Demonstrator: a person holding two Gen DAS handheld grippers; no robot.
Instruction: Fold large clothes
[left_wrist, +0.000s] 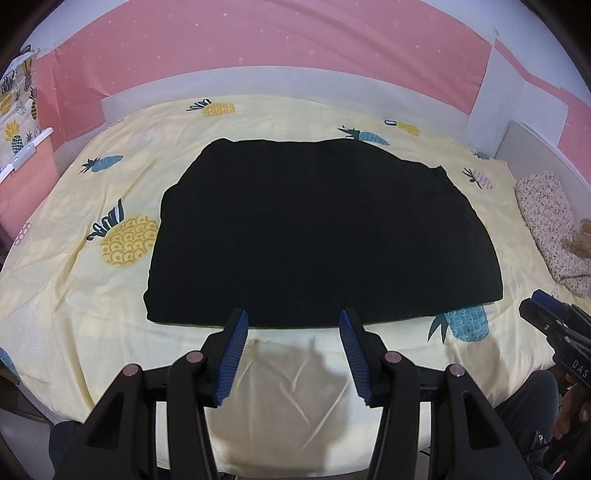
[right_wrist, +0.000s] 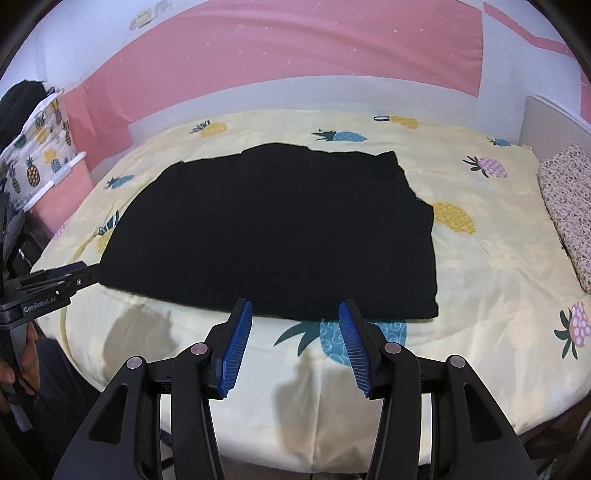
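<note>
A black garment (left_wrist: 321, 232) lies spread flat in the middle of a bed with a pale yellow pineapple-print sheet (left_wrist: 92, 295). My left gripper (left_wrist: 293, 317) hovers open at the garment's near hem, nothing between its blue pads (left_wrist: 236, 350). In the right wrist view the same black garment (right_wrist: 273, 229) fills the centre, and my right gripper (right_wrist: 295, 310) stands open just before its near edge, towards the right corner, holding nothing. Each gripper shows in the other's view: the right gripper (left_wrist: 543, 302) at the right border, the left gripper (right_wrist: 79, 267) at the left border.
A speckled pillow (left_wrist: 550, 221) lies at the bed's right side, also seen as a pillow (right_wrist: 569, 206). A pineapple-print bin (right_wrist: 40, 144) stands left of the bed against the pink wall (left_wrist: 258, 44). A hand (right_wrist: 22, 365) grips the left tool's handle.
</note>
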